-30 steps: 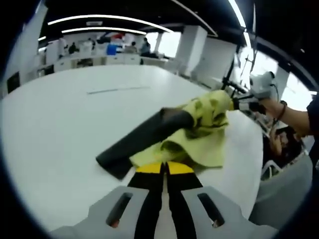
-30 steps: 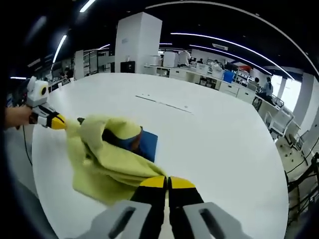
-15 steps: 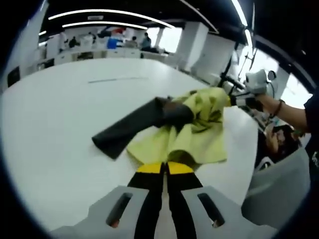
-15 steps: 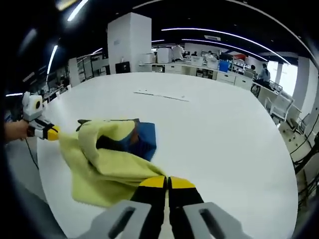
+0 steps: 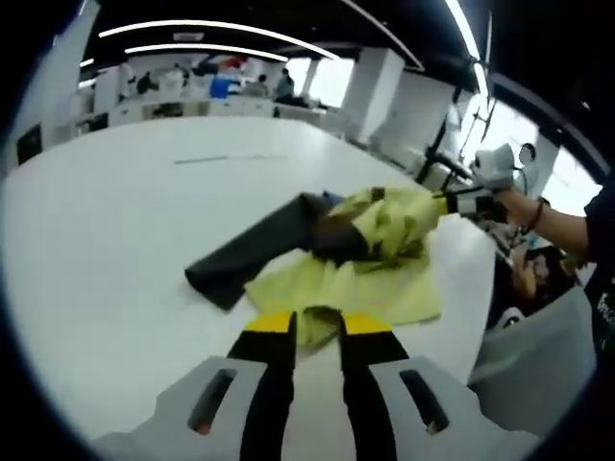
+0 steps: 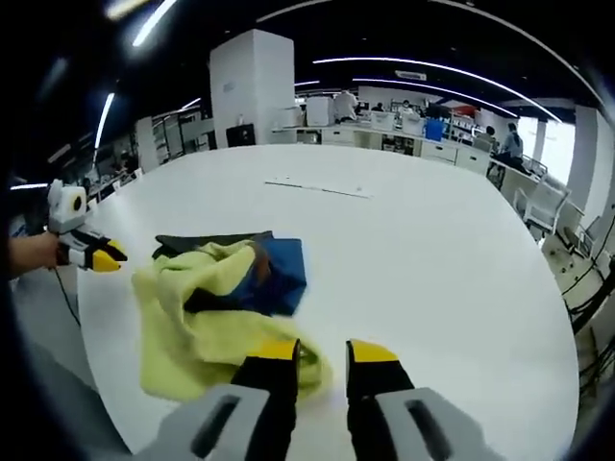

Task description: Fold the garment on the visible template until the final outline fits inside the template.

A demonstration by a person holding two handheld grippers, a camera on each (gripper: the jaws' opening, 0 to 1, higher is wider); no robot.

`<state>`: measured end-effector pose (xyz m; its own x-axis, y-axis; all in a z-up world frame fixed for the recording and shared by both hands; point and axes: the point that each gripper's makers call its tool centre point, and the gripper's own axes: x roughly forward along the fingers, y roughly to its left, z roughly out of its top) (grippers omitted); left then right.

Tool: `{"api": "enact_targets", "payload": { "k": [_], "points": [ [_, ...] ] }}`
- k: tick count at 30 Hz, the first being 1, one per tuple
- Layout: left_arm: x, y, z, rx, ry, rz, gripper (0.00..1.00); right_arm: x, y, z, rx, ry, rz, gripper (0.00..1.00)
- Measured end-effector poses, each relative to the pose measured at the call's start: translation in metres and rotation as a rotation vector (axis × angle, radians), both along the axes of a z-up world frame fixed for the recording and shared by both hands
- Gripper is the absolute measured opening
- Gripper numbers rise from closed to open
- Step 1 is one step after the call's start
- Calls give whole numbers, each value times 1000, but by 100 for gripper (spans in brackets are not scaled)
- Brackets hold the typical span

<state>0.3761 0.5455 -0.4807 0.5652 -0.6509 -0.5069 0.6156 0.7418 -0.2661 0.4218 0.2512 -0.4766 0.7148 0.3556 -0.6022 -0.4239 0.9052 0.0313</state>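
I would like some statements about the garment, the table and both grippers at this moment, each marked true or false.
1. The yellow garment lies on the white table. True.
2. The right gripper is shut on the garment. False: its jaws stand apart, with no cloth between them.
3. The left gripper is open. True.
4. The garment is folded into a neat rectangle. False: it lies crumpled, with dark and blue parts showing.
5. The table is black. False: it is white.

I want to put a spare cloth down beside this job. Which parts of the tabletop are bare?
The white table lies bare between the garment and the thin line marked on it, and on past that line. It is crowded at the near edge, where the garment heap, the left gripper and the right gripper meet.
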Motion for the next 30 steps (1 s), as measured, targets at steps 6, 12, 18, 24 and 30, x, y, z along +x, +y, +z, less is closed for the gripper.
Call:
{"api": "enact_targets", "payload": {
  "k": [6,12,18,24,30],
  "points": [
    [17,-21,19,-58,-55,-33,19,11,10,10,12,-14,45,21],
    [42,-38,20,-74,-65,-52,21,21,32,9,18,22,149,23],
    [59,-51,12,-93,-47,-60,22,28,50,1,36,64,211,27],
    [67,-58,1,-86,-24,-88,22,28,59,-8,47,100,247,27],
    [74,-63,-11,-111,23,-88,22,25,63,-17,48,134,260,26]
  ]
}}
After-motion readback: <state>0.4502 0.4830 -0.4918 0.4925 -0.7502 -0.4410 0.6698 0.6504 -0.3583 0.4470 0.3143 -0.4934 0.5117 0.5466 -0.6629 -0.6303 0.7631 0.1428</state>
